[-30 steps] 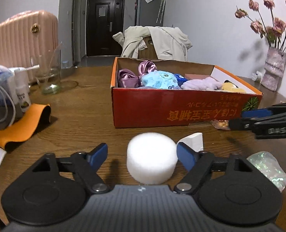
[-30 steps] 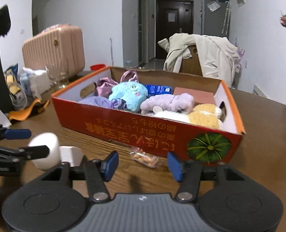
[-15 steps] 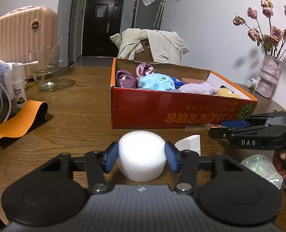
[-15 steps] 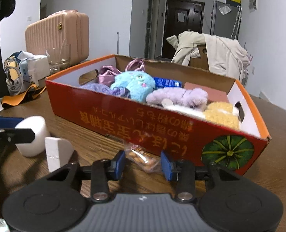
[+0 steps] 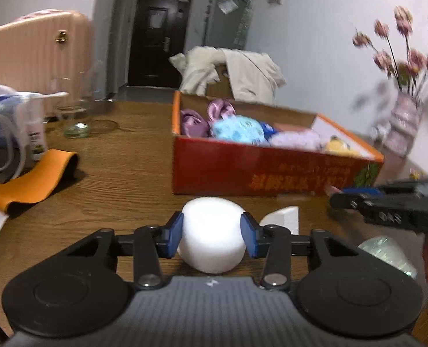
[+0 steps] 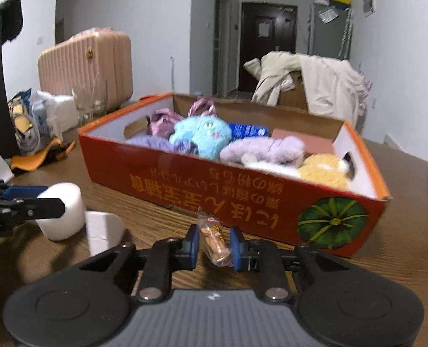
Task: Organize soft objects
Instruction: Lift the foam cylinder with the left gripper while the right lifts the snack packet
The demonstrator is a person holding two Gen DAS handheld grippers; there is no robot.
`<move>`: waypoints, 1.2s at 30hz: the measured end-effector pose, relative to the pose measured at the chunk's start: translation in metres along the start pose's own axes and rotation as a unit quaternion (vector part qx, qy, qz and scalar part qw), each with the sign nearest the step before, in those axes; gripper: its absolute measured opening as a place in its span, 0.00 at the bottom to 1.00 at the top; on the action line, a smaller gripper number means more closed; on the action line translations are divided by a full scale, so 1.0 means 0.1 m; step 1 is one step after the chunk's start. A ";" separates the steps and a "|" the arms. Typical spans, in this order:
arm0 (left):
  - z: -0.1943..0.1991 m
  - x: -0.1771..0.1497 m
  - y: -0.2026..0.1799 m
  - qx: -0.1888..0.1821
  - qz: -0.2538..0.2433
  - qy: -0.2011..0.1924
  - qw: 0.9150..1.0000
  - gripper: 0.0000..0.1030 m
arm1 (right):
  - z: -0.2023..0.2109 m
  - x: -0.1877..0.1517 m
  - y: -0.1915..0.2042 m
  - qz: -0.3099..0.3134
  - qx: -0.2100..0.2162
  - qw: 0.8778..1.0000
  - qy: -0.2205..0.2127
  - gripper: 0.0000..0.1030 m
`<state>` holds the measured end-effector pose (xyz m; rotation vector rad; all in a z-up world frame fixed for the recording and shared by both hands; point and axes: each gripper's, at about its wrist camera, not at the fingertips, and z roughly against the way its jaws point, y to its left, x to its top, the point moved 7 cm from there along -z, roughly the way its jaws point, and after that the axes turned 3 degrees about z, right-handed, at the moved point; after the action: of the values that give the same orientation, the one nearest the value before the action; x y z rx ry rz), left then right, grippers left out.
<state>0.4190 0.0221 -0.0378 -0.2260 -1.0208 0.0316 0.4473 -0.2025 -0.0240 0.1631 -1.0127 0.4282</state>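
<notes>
The left hand-held gripper [image 5: 212,234] had just been closing, and its blue pads [image 5: 174,236] were pressed against both sides of the white foam cylinder [image 5: 211,232], which sat on the table [image 5: 121,173] in front of the red cardboard box [image 5: 243,170]. A white foam wedge [image 5: 283,218] lay just beside the cylinder. Over on the right, the right hand-held gripper [image 6: 213,245] had been closing too, and its jaws stood narrow around a small clear snack packet [image 6: 214,241]; the pads seemed to pinch it, though motion blur made the contact hard to confirm. The packet lay close to the box's front wall. Inside the box [image 6: 243,199] were a blue plush toy [image 6: 202,138], a lilac plush [image 6: 266,150] and a yellow plush [image 6: 324,170].
</notes>
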 end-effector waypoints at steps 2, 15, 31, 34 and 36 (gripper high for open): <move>0.27 0.02 -0.01 -0.018 0.023 -0.012 0.999 0.42 | 0.32 -0.02 0.09 -0.010 0.013 1.000 -0.018 0.21; 1.12 -0.24 -0.37 -0.038 0.003 -0.042 0.998 0.57 | 1.43 -0.52 0.47 -0.067 0.038 0.996 -0.044 0.21; 0.56 -0.66 -0.89 -0.071 -0.075 0.036 0.994 0.51 | 1.51 -0.68 0.31 -0.090 0.021 0.995 -0.038 0.21; 0.60 -0.65 -0.89 -0.076 -0.075 0.034 0.994 0.35 | 1.49 -0.63 0.28 -0.094 0.028 0.994 -0.042 0.21; 0.65 -0.56 -0.84 -0.085 -0.063 0.032 0.994 0.19 | 1.48 -0.53 0.26 -0.092 0.038 0.994 -0.049 0.21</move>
<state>0.3280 -0.0561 -0.0353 -0.3145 -0.9734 -0.1773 0.2963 -0.2412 0.0073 0.3462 -1.0681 0.2930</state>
